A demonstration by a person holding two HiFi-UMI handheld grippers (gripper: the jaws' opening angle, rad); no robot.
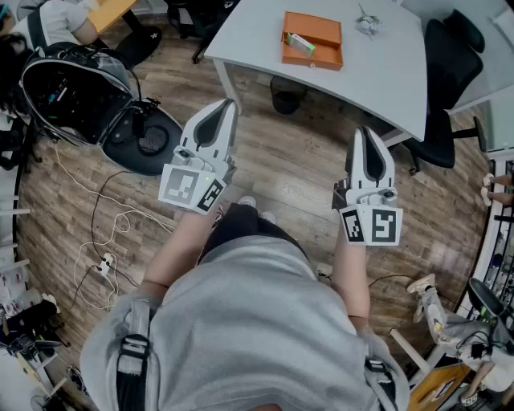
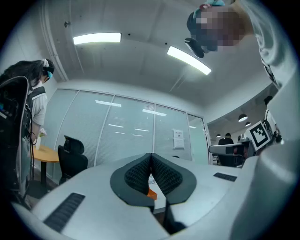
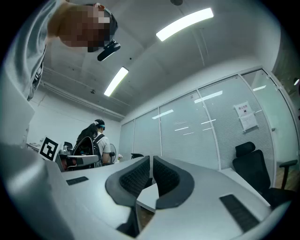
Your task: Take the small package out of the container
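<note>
An orange container (image 1: 312,40) lies on the pale grey table (image 1: 377,64) at the top of the head view. A small green and white package (image 1: 301,42) rests inside it. Both grippers hang level in front of my body over the wooden floor, well short of the table. The left gripper (image 1: 227,108) is shut with nothing between its pads; a sliver of the orange container (image 2: 151,192) shows past its jaws (image 2: 151,154). The right gripper (image 1: 365,132) is also shut and empty, pointing at the table's edge (image 3: 149,197) in its own view (image 3: 151,158).
A black bin (image 1: 287,95) stands under the table. A black office chair (image 1: 446,80) is at the table's right end. An open black bag (image 1: 76,96) and loose cables (image 1: 104,241) lie on the floor at left. A small object (image 1: 369,24) sits on the table.
</note>
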